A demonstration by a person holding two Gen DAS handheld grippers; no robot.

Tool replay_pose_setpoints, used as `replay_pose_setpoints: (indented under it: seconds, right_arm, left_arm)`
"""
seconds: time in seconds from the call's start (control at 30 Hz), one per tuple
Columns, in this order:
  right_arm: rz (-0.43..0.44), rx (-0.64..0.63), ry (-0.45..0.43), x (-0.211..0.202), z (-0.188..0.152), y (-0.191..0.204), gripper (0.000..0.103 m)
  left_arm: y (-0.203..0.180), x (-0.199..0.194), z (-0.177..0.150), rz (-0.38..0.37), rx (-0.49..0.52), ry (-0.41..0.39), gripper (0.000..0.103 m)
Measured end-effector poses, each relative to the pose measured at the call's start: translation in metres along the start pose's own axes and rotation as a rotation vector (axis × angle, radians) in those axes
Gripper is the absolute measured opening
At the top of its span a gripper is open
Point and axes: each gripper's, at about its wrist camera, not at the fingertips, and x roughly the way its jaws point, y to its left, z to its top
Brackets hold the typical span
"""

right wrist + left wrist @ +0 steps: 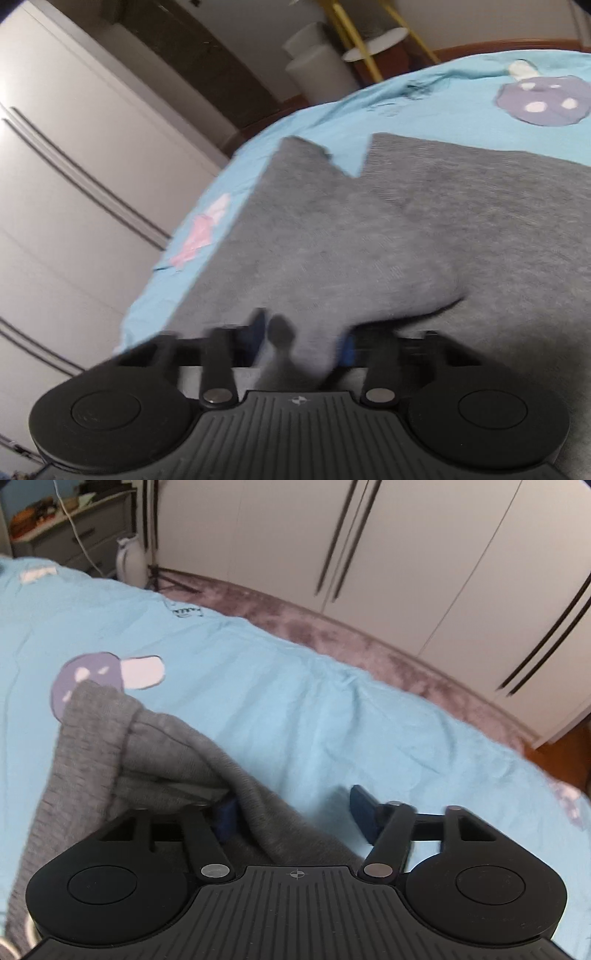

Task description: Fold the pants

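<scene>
Right gripper point(304, 338) pinching grey pants point(406, 236) on blue bedsheet point(332, 114) — left gripper point(295, 805) spread, fabric between.

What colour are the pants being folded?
Heather grey pants on a light blue bedsheet; clearest in the right wrist view.

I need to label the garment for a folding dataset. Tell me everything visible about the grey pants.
The grey pants look like soft heathered knit, with a ribbed band at one end. They lie on the light blue bedsheet, partly bunched and lifted. The right gripper is shut on a fold of the cloth. The left gripper straddles another raised fold, its jaws apart.
</scene>
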Motion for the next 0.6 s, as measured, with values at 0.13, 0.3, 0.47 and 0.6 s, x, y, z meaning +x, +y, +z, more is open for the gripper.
replay_pose_setpoints:
  seconds: [0.13, 0.3, 0.47, 0.6]
  right_arm:
    - [0.047, 0.104, 0.01, 0.001, 0.003, -0.014, 0.009]
    - [0.036, 0.088, 0.007, 0.003, 0.005, -0.01, 0.01]
    - [0.044, 0.004, 0.005, -0.01, 0.023, 0.021, 0.005]
    - [0.187, -0.021, -0.045, -0.054, 0.057, 0.051, 0.005]
  left_arm:
    - [0.011, -0.004, 0.005, 0.022, -0.034, 0.011, 0.021]
    - [0.035, -0.028, 0.009, -0.057, -0.148, -0.003, 0.01]
    - [0.049, -0.083, 0.013, -0.131, -0.176, -0.062, 0.009]
    - [0.078, -0.152, 0.0, -0.271, -0.211, -0.143, 0.008]
